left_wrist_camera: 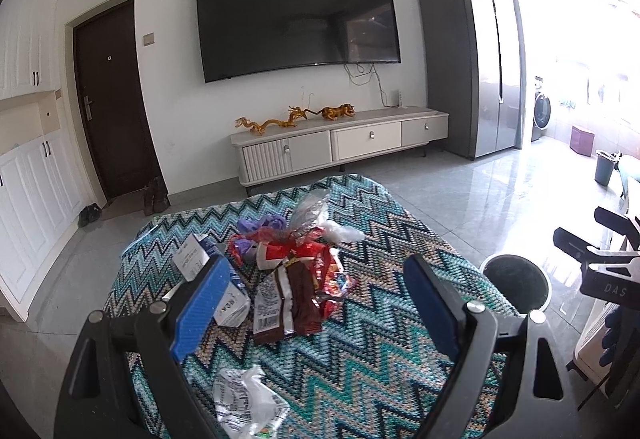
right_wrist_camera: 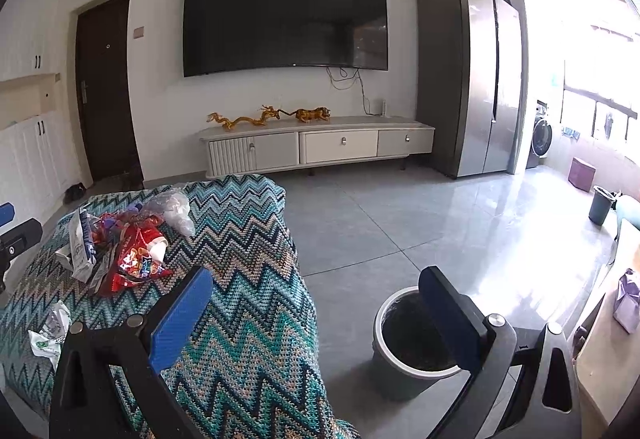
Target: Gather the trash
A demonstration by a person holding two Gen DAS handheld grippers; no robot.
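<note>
A heap of trash lies on the zigzag-patterned cloth [left_wrist_camera: 380, 319]: a brown and red snack wrapper [left_wrist_camera: 292, 299], a white carton [left_wrist_camera: 228, 303], clear plastic [left_wrist_camera: 312, 207] and a crumpled white bag [left_wrist_camera: 244, 403]. My left gripper [left_wrist_camera: 316, 303] hovers open just above the brown wrapper, its blue fingers either side of the heap. My right gripper [right_wrist_camera: 316, 315] is open and empty over the cloth's right edge; the same heap of trash [right_wrist_camera: 128, 251] sits to its left. A grey bin [right_wrist_camera: 416, 343] with a white rim stands on the floor below the right finger; the bin [left_wrist_camera: 516, 283] also shows beside the cloth.
A TV cabinet [left_wrist_camera: 340, 143] with golden figurines stands against the far wall under a large television. A tall fridge [right_wrist_camera: 472, 79] is at the right. A second dark bin [right_wrist_camera: 600, 205] and a purple box [right_wrist_camera: 582, 173] sit on the tiled floor far right.
</note>
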